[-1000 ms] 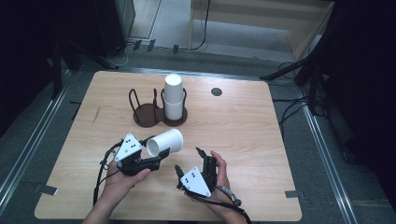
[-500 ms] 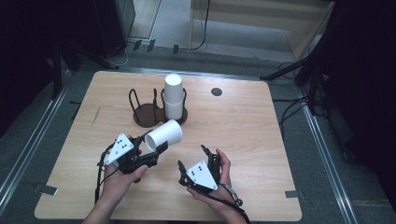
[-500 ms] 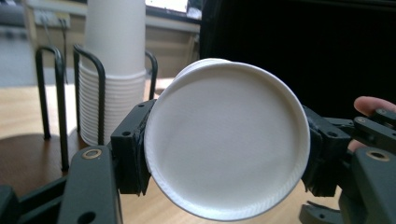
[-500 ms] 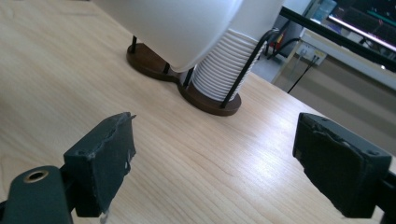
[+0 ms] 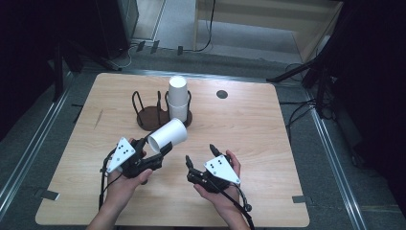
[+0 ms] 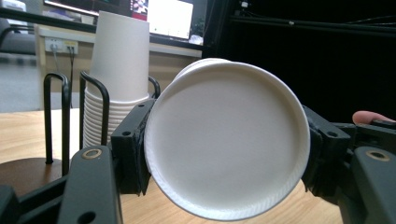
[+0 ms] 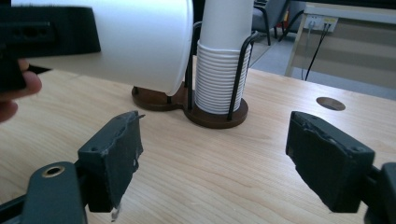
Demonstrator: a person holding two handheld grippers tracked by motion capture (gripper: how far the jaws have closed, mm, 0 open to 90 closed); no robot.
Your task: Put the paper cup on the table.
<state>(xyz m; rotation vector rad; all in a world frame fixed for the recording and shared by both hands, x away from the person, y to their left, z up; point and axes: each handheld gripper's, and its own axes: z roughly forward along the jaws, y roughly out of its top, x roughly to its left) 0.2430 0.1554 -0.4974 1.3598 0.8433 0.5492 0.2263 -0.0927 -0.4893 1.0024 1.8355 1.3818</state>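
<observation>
the left tongs [image 5: 160, 152] are clamped on a white paper cup [image 5: 167, 135], held on its side above the bench [image 5: 268, 158] with its rim toward the cup holder [image 5: 149, 116]; in the left gripper view the cup's round base [image 6: 226, 142] sits squeezed between the two black jaws. the right tongs [image 5: 200, 159] hold nothing: their jaws have just been closing, yet in the right gripper view they stand apart with only bare bench between them, just beside the cup and not touching it.

the stack of cups [image 5: 177, 98] stands upright in the holder's right-hand ring, and the left-hand ring looks empty. the step in hand seems to be carrying one cup that is off the stack, probably toward that empty ring or a handover to the right tongs. the next move calls for turning the cup upright and lining it up over the wire loops without crushing its thin wall.
</observation>
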